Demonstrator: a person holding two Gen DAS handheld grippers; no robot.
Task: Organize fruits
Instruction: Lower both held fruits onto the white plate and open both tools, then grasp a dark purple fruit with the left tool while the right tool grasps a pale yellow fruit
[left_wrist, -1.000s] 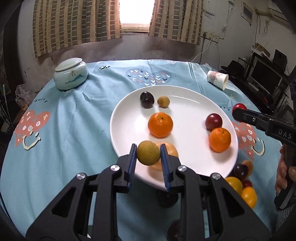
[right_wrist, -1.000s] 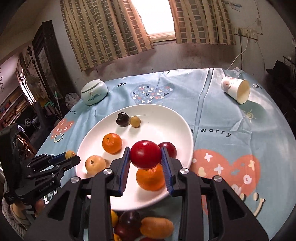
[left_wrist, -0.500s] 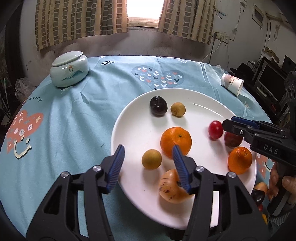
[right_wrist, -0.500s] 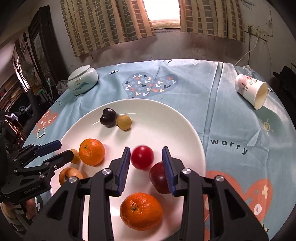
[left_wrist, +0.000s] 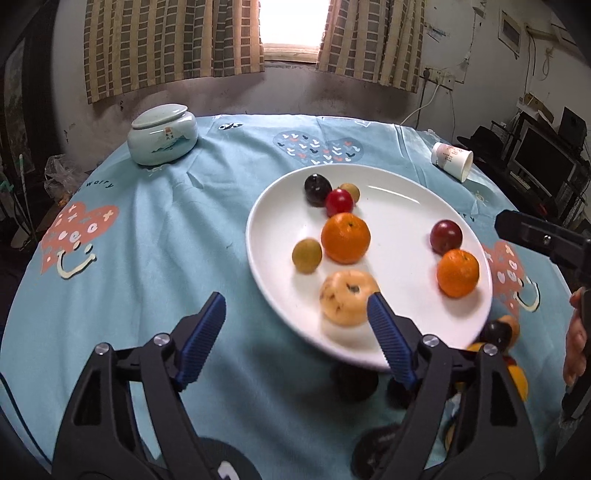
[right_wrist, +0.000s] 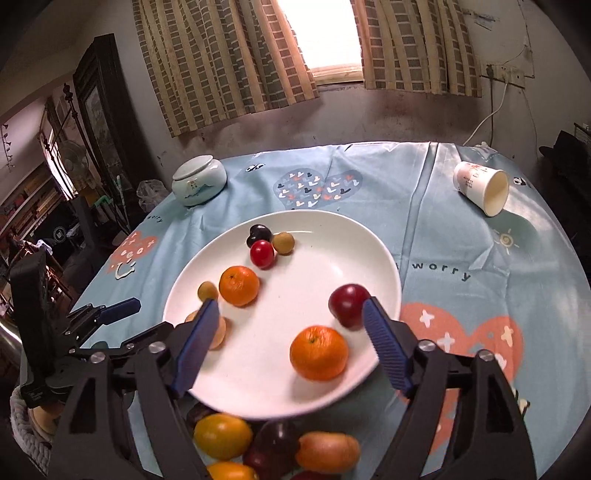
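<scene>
Both my claws have just been opening and hold nothing: the left claw (left_wrist: 295, 325) gapes over the near rim of the wide white plate (left_wrist: 399, 206), the right claw (right_wrist: 290, 334) over its near half. Nearest of all, the loose pile of yellow, dark and orange fruits (right_wrist: 273, 446) lies on the blue-clothed counter (left_wrist: 155, 266) right beneath my right claw, so that hand looks closer. Farther off, the fruits already placed dot the plate.
</scene>
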